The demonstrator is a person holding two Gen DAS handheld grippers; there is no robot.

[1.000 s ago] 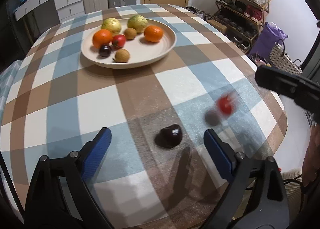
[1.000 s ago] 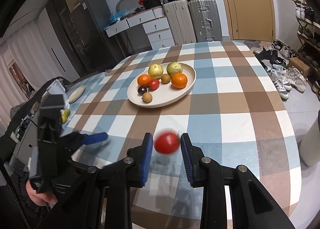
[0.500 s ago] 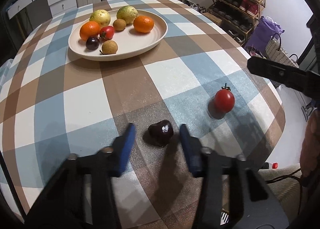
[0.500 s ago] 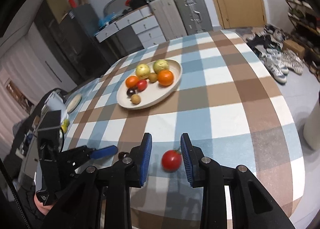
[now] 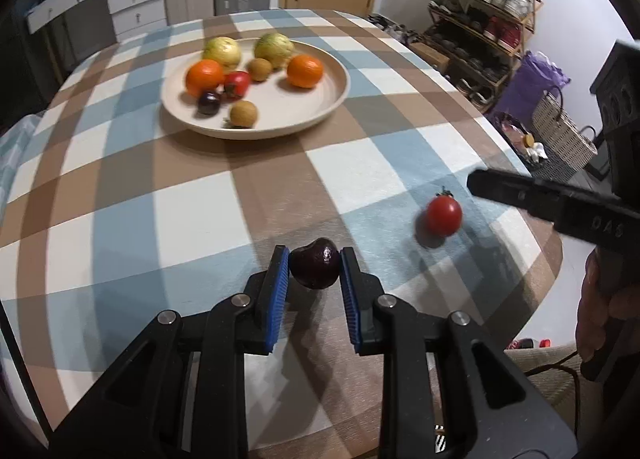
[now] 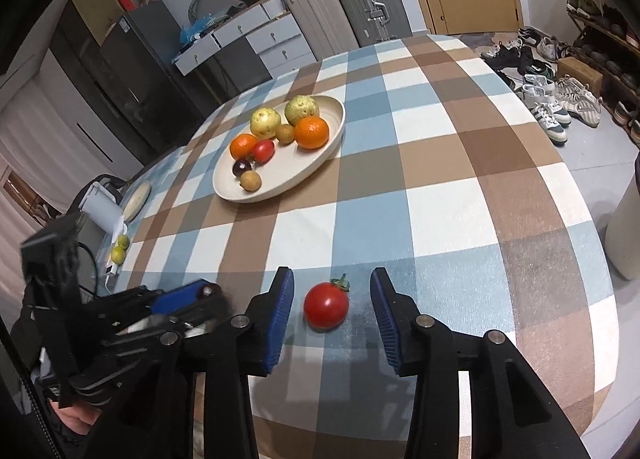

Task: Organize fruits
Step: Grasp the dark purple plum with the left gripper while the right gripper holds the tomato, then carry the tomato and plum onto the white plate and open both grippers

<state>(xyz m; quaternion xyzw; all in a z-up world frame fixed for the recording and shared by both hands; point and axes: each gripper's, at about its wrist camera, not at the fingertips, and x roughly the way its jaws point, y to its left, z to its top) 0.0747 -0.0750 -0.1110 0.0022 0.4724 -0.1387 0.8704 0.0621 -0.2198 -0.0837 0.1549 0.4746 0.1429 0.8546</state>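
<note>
— Fruit first: where do your two loose pieces sit?
— Your dark plum [image 5: 315, 263] rests on the checked tabletop [image 5: 192, 211] near its front edge, clamped between the blue pads of your left hand-held gripper [image 5: 314, 261], whose jaws are shut tight against both its sides. Your red tomato [image 6: 326, 305] lies on a blue square just to the plum's right.
— And your right hand-held gripper [image 6: 331, 301]?
— Its jaws are opening; the tomato sits between them, with a clear gap to each pad, so nothing is held there.
— Farther out?
— Your cream plate [image 5: 320, 111] stands well beyond, toward the tabletop's far side, carrying two oranges, two yellow-green fruits, a second tomato, a dark plum and two small brown fruits.
</note>
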